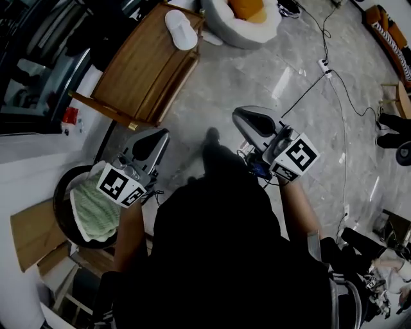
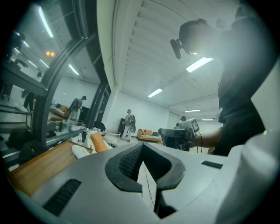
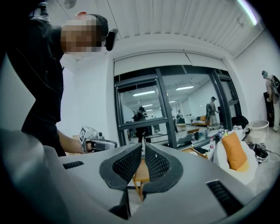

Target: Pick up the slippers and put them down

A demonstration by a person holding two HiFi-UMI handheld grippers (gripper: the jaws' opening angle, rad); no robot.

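You held the left tool (image 2: 142, 145) and right tool (image 3: 143, 145) pinched together, both empty. One soft white slipper (image 1: 181, 29) lay on the brown wooden bench (image 1: 138, 77) at eleven o'clock. It looked light and pliant, best pinched at the upper's rim. Its mate could not be made out.

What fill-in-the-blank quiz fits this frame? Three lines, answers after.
1. The white slipper lies on the wooden ____.
2. The right gripper has its jaws ____, with nothing between them.
3. The cushion in the white beanbag is ____.
Missing words: table; shut; orange.
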